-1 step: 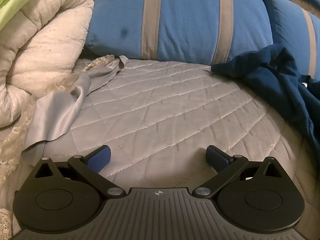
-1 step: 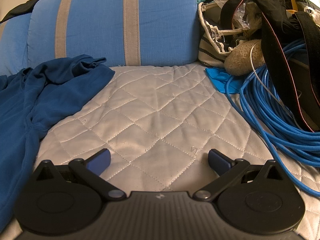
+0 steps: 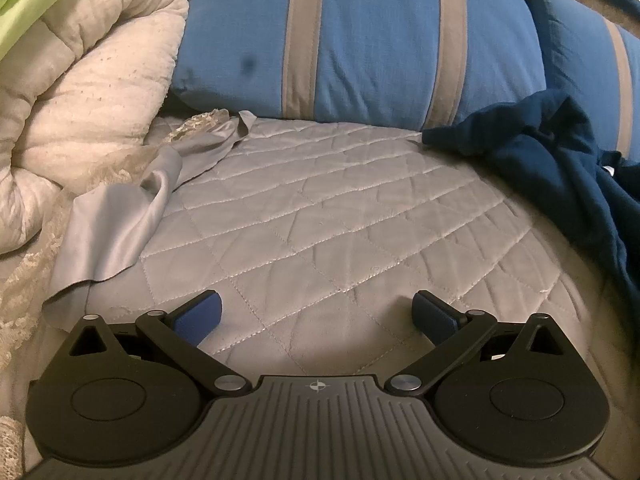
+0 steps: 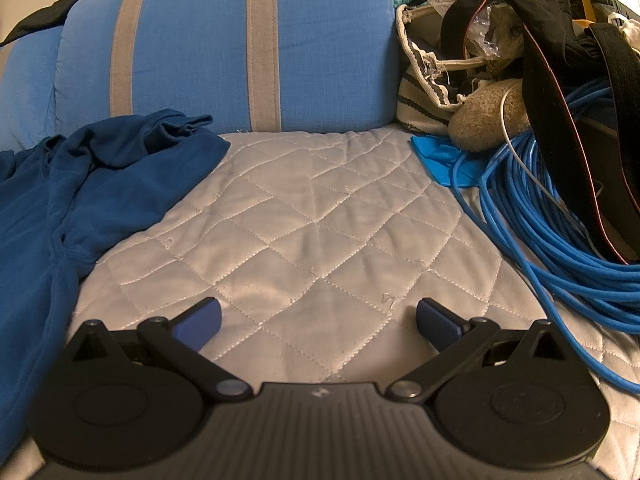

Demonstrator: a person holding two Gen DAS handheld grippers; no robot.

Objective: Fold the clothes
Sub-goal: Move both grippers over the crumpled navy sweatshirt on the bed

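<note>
A crumpled dark blue garment [image 3: 560, 160] lies on the quilted grey bedcover [image 3: 320, 208], at the right in the left wrist view and at the left in the right wrist view [image 4: 80, 192]. A thin grey cloth [image 3: 120, 220] lies at the left of the left wrist view. My left gripper [image 3: 318, 314] is open and empty over the bare quilt, left of the garment. My right gripper [image 4: 318, 320] is open and empty over the quilt, right of the garment.
Blue pillows with grey stripes [image 3: 380, 40] [image 4: 240, 48] line the back. A rolled cream comforter [image 3: 80, 100] lies at the far left. A coil of blue cable [image 4: 540, 216], a striped bag [image 4: 424, 92], black straps and a soft toy crowd the right.
</note>
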